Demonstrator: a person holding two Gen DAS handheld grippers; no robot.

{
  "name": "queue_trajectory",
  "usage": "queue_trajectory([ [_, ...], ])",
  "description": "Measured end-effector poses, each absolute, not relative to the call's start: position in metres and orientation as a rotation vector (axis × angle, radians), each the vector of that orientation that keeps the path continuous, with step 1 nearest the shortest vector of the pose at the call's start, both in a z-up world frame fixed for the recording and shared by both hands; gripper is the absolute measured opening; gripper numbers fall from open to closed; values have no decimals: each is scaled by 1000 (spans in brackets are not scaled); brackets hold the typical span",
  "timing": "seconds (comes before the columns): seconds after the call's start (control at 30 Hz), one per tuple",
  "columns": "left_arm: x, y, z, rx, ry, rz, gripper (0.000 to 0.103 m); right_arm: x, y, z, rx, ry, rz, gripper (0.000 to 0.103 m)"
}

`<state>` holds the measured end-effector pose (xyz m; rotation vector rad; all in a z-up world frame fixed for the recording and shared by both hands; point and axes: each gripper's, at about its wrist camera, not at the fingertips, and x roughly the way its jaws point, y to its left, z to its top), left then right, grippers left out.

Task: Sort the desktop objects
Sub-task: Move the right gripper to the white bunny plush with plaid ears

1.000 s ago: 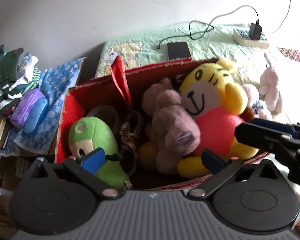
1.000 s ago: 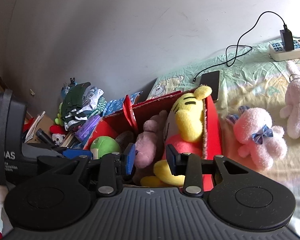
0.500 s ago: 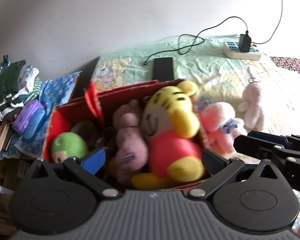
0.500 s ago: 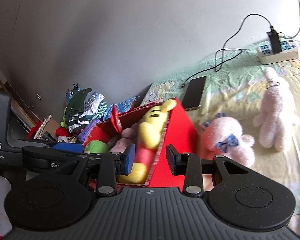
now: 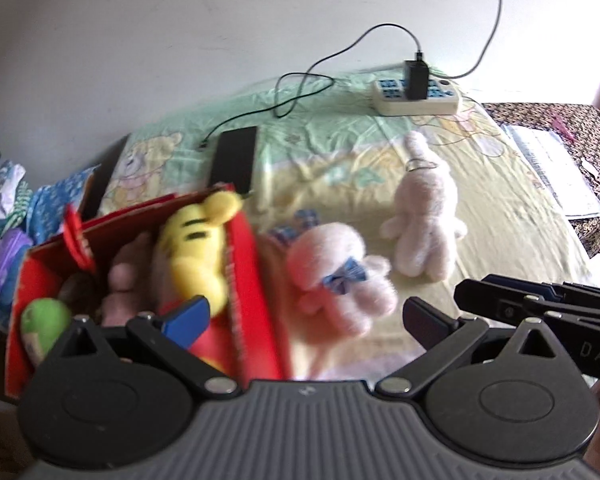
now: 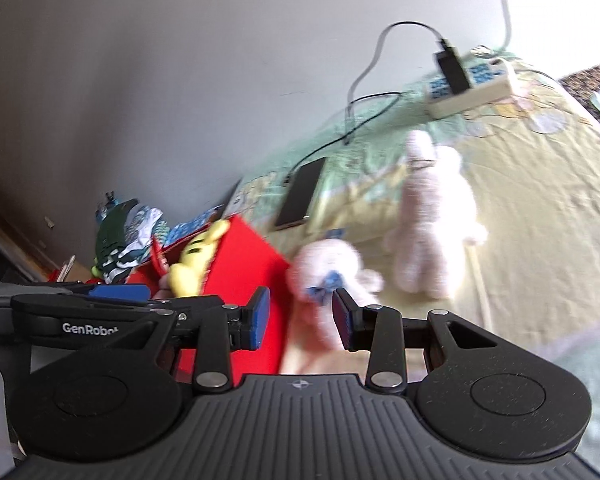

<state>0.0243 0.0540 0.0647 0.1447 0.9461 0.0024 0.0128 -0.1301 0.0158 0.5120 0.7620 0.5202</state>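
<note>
A red box [image 5: 248,280] at the left holds a yellow tiger plush [image 5: 196,240], a mauve plush [image 5: 124,280] and a green plush [image 5: 44,320]. Right of it on the bedsheet lie a pink plush with a blue bow [image 5: 332,276] and a pale rabbit plush [image 5: 420,216]. My left gripper [image 5: 306,314] is open wide and empty, straddling the box's right wall and the pink plush beyond. My right gripper [image 6: 300,318] has its jaws partly apart with nothing gripped. The pink plush [image 6: 328,264] lies just past its tips, the rabbit [image 6: 432,232] further right, the box [image 6: 244,268] to the left.
A black phone [image 5: 236,158] with a cable lies behind the box. A white power strip [image 5: 416,94] with a charger sits by the wall. Clothes and a blue cloth [image 5: 48,200] pile up at the far left. Papers [image 5: 552,168] lie at the right on a patterned cover.
Both views have swung right, from over the red box toward the two pink plush toys on the sheet. Neither gripper's jaw spacing has changed.
</note>
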Motion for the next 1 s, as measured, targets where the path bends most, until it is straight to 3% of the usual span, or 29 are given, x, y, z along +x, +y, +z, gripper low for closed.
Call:
queue_trajectory([
  [0.63, 139, 1, -12, -27, 927, -192, 101, 99, -219, -20, 674, 812, 328, 38],
  [0.77, 158, -2, -27, -52, 945, -237, 87, 123, -217, -32, 710, 826, 321, 38],
  [1.0, 179, -4, -55, -104, 1016, -287, 82, 146, -211, -56, 760, 863, 328, 38],
])
